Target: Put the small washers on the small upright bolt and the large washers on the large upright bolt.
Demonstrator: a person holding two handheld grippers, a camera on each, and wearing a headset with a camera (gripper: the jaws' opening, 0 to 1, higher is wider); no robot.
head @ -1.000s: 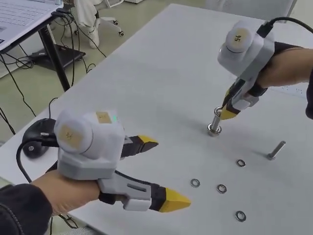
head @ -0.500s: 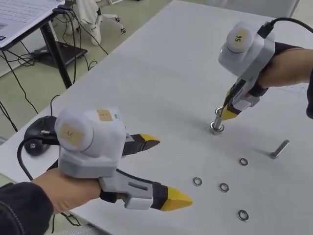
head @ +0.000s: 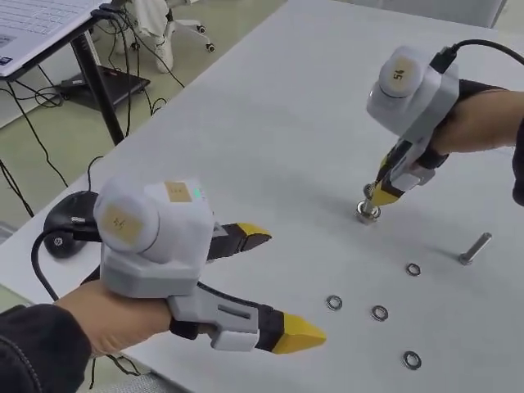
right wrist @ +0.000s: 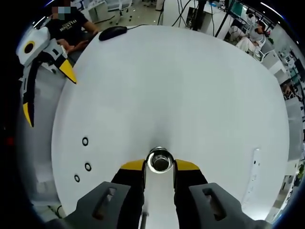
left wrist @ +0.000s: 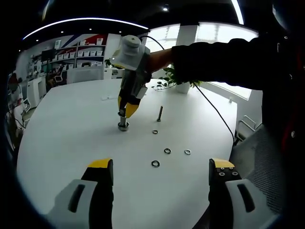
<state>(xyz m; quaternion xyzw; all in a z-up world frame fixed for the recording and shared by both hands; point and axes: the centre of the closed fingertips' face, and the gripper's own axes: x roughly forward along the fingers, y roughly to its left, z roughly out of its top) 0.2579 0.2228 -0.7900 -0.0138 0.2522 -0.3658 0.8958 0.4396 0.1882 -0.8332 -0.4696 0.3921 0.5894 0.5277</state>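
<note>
Over the large upright bolt (head: 368, 210), right gripper (head: 378, 196) nearly closed, hold unclear; left gripper (head: 286, 286) wide open, empty; release only when centred

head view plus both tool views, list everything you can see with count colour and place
workbench: one, white, under everything
large upright steel bolt: one, silver, mid-bench
small steel bolt: one, silver, right of the large bolt in the head view
loose steel washers: four, silver, flat on the bench, nearer the person
computer mouse: one, black, left bench edge
laptop: one, pale, on a stand beside the bench
left tool: one, yellow-tipped, open, above the bench
right tool: one, yellow-tipped, tips at the large bolt's top
</note>
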